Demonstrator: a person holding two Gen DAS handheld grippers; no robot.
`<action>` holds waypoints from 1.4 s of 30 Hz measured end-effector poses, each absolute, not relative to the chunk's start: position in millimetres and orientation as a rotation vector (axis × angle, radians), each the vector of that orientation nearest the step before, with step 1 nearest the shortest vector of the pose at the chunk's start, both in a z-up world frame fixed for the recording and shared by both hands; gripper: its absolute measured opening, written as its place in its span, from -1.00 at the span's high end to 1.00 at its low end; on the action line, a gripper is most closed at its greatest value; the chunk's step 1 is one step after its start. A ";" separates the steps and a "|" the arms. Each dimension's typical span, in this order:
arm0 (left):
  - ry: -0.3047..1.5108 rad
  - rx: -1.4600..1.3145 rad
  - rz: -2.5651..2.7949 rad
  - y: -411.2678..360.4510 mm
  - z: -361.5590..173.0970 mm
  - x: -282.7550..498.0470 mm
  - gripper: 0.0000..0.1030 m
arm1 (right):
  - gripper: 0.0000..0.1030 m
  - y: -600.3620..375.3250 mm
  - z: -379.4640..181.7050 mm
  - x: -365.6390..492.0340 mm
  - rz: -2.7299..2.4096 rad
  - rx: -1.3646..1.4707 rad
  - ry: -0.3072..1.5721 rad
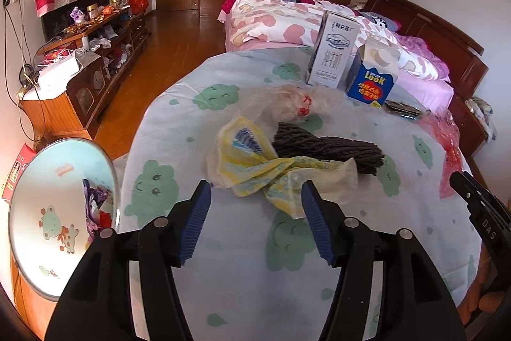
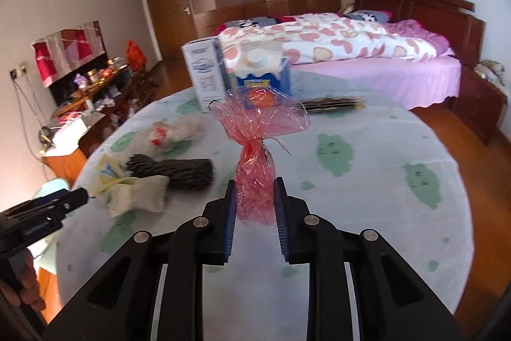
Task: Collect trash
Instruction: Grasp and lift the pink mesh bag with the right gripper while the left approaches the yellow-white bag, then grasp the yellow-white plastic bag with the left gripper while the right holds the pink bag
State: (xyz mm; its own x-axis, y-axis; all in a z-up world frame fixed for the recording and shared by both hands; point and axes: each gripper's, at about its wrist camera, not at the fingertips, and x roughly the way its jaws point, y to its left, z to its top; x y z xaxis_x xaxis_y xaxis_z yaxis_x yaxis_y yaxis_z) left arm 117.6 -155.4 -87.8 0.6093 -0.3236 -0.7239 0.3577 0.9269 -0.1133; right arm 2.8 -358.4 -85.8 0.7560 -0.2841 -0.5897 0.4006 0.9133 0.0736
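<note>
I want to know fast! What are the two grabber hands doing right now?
Left gripper: open, holding nothing, above the yellow wrapper.
Right gripper: closed on the red cellophane wrapper.

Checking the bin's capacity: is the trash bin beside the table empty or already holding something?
Holding something: crumpled purple and red wrappers lie inside the bin; much of the inside is bare.

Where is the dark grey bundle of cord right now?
The dark grey bundle of cord lies mid-table on the cloud-print cloth, touching the yellow-and-white crumpled wrapper, in front of the clear crumpled bag.
</note>
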 end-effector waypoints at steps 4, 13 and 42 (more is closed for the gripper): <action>0.852 0.003 -0.359 -184.3 -88.6 122.8 -0.40 | 0.54 -386.1 -92.1 -7.4 -0.439 0.295 0.640; 0.964 -0.171 -0.232 -212.9 -108.0 144.6 -0.55 | 0.53 -405.2 -98.4 -15.2 -0.406 0.403 0.654; 0.858 0.097 -0.439 -126.9 -83.8 71.9 -0.38 | 0.52 -424.6 -109.7 -16.9 -0.411 0.470 0.653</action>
State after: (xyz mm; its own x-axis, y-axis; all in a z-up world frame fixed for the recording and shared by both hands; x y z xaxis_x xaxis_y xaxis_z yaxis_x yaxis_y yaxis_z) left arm 71.9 -126.9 -83.8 0.5710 -0.3354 -0.7493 0.4120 0.9065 -0.0918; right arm -16.9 -424.6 -109.7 0.7221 -0.2138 -0.6579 0.5005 0.8180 0.2835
